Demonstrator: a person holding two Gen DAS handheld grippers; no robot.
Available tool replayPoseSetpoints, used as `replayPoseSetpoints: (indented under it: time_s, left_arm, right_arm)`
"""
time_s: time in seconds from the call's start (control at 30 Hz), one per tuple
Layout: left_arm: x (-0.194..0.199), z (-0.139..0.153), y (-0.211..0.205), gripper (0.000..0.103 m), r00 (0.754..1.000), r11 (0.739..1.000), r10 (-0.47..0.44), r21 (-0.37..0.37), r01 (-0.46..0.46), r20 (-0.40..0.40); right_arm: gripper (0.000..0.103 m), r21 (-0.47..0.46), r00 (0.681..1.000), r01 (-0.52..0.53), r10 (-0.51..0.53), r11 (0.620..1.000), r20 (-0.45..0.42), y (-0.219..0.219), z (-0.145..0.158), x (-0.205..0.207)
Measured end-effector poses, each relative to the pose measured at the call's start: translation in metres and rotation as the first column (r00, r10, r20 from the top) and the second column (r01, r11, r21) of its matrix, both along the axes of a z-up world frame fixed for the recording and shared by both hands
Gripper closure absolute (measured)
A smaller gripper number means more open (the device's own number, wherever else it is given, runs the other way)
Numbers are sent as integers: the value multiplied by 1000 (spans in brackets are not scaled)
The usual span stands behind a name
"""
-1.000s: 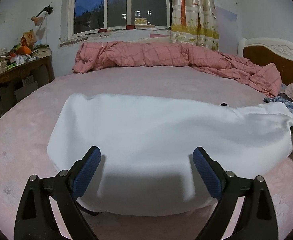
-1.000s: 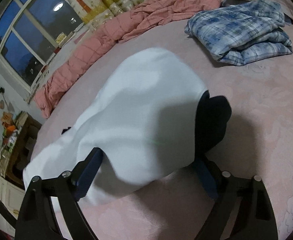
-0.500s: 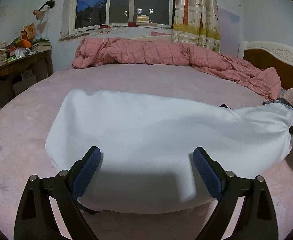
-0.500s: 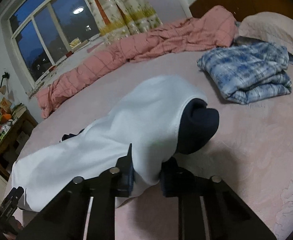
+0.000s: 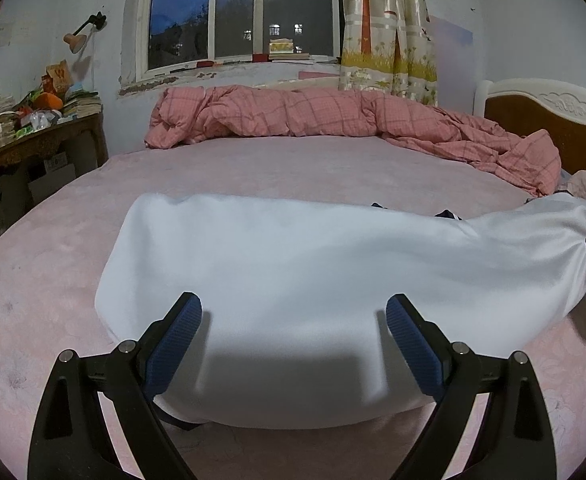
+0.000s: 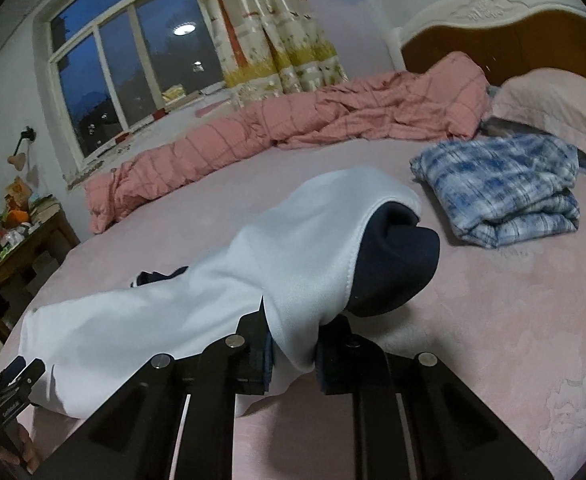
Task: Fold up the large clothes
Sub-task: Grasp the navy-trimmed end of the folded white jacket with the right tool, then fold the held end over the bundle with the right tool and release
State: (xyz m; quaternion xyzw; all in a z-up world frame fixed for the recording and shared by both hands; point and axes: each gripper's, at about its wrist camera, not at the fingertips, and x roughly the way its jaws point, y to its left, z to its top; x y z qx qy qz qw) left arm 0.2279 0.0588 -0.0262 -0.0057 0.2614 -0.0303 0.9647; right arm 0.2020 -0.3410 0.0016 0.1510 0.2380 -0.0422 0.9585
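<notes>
- White fleece garment [image 5: 313, 280], one in number, with a dark navy collar or lining [image 6: 397, 268] at one end, lies lengthwise across the pale pink bedspread [image 5: 53, 280]; its surface is smooth, broadly creased, and lifted at the end that is pinched.
- Left gripper [image 5: 293, 340], black with two blue ribbed pads [image 5: 173, 344], stands spread wide over the near hem of the white garment, the cloth lying between the pads but not pressed by them.
- Right gripper [image 6: 293, 354], black, has just been closing; its jaws are now pressed together on a fold of white cloth just beside the navy part, and that end is raised off the bedspread.
- Right wrist view alone shows: the navy lining in full, one folded blue-and-white plaid garment [image 6: 505, 188] lying apart from the white one, and one pale pink pillow [image 6: 553, 108] against the headboard.
- Left wrist view alone shows the whole length of the white garment, with the right gripper's tip at its far right end; of the navy only small scraps show at the far edge.
- Both views, farther back: one pink checked quilt [image 5: 333, 120] bunched along the far edge of the bed, one cluttered wooden side table [image 5: 33, 140], one window [image 5: 233, 12] with dark sky, one patterned curtain [image 5: 389, 28], one wall lamp [image 5: 79, 36], one carved wooden headboard [image 6: 493, 20].
</notes>
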Motion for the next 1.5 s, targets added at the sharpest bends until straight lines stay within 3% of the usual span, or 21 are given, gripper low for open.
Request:
replayPoseSetpoints:
  time_s: [0.43, 0.53, 0.63, 0.77, 0.83, 0.93, 1.0, 1.1, 1.17, 1.27, 1.43, 1.5]
  left_arm:
    - [-1, 2, 2, 10, 1000, 1000, 1, -8, -1, 7]
    - [-4, 10, 6, 12, 999, 1000, 10, -29, -9, 32]
    - [-8, 20, 14, 15, 999, 997, 17, -70, -14, 45]
    - [-16, 39, 30, 16, 997, 988, 18, -154, -5, 81]
    - [-22, 45, 35, 16, 994, 988, 24, -152, -8, 104]
    - [-23, 48, 41, 16, 994, 990, 37, -142, -21, 106]
    - [-21, 48, 48, 16, 995, 985, 41, -170, -25, 90]
    - [-14, 46, 56, 16, 997, 974, 41, -224, -26, 59]
    - [-13, 45, 51, 16, 997, 981, 52, -191, -41, 52]
    - [-16, 45, 38, 16, 998, 993, 30, -116, -22, 62]
    - [-24, 45, 21, 16, 996, 998, -18, -64, 24, 83]
    - [-25, 45, 20, 16, 996, 998, -27, -61, 32, 85]
  right_arm:
    - [86, -255, 999, -1, 11, 967, 38, 45, 10, -9]
    - [86, -359, 998, 2, 20, 933, 58, 69, 11, -15]
    - [87, -487, 994, -9, 59, 873, 88, 107, 12, -25]
    - [87, -561, 983, -81, 160, 824, 93, 159, 15, -25]
    - [87, -539, 969, -184, 245, 822, 42, 180, 14, -16]
    - [87, -370, 919, -388, 383, 844, -92, 198, 2, 9]
    - [87, -331, 878, -477, 454, 814, -150, 206, -7, 15]
    - [82, -320, 867, -496, 477, 807, -143, 203, -4, 12]
    - [82, -198, 857, -515, 498, 834, -130, 184, -1, 16]
    - [82, -55, 841, -538, 532, 841, -100, 156, 2, 18]
    - [82, 47, 839, -536, 538, 843, -78, 132, 3, 12]
    - [82, 37, 845, -527, 529, 849, -77, 129, 1, 8]
